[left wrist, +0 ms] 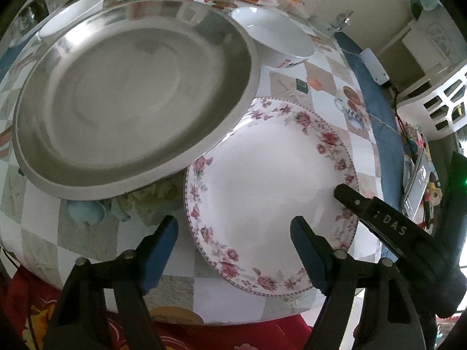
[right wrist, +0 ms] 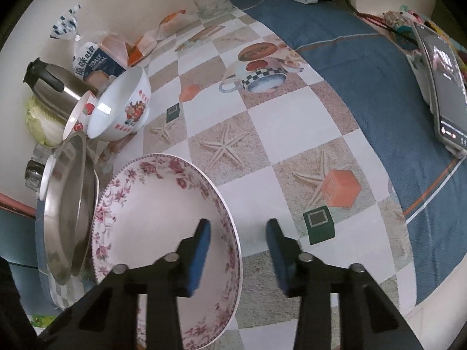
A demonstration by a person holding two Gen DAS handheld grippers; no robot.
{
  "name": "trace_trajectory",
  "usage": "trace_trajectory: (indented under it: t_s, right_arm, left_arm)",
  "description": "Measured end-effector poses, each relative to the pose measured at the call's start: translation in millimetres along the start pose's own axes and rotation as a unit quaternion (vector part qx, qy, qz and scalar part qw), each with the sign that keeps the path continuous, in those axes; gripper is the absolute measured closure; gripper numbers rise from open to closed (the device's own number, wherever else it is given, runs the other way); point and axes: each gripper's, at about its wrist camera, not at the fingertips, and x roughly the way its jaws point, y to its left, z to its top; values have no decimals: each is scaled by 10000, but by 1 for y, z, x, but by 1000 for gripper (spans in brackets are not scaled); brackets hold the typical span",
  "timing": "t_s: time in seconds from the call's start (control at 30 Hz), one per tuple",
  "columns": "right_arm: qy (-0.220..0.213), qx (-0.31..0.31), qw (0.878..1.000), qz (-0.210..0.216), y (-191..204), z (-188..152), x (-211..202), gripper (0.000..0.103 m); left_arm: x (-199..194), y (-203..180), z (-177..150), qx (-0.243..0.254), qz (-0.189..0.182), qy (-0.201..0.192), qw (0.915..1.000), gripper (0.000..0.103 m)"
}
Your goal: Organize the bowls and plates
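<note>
Approach step: right gripper [right wrist: 238,250] spread wide astride rim of floral plate [right wrist: 163,224], left gripper [left wrist: 233,250] likewise apart, empty. Next, probably: pinch rim, lift toward steel plate [left wrist: 134,99].

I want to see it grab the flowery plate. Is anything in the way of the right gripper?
No. The right gripper is open and already straddles the flowery plate's rim. The steel plate only overlaps its far edge.

Bread bag [right wrist: 97,62] — "TOAST"; right gripper [left wrist: 391,227] — "DAS".
</note>
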Motion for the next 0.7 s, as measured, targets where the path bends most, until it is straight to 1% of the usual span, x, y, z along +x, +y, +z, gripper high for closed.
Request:
trace_trajectory:
  t_s: [0.1,0.17,0.33,0.47,0.53,0.7]
  right_arm:
    - [31,-10,10000,50,-1,-1,1,78]
    - [40,-25,9999,102,0,-1,2,81]
    - [-14,18,10000,48,0,1,2,81]
    - [-118,19,9996,-244,-4,2,-2,81]
    - [-170,104,9992,-350,-10,3,-4,81]
    - [-256,431,9981,-359,-26,2,-9,81]
  left_arm:
    - [2,1,0,-36,6,17,10000,25]
    - [2,2,0,-65,3,31,10000,26]
    - [6,4,2,-141,27,91,9999,26]
    - [11,4,1,-132,8,201,9997,26]
    - [13,2,1,-93,42,212,9997,26]
    - [14,-3,3,-10,19,177,9998,26]
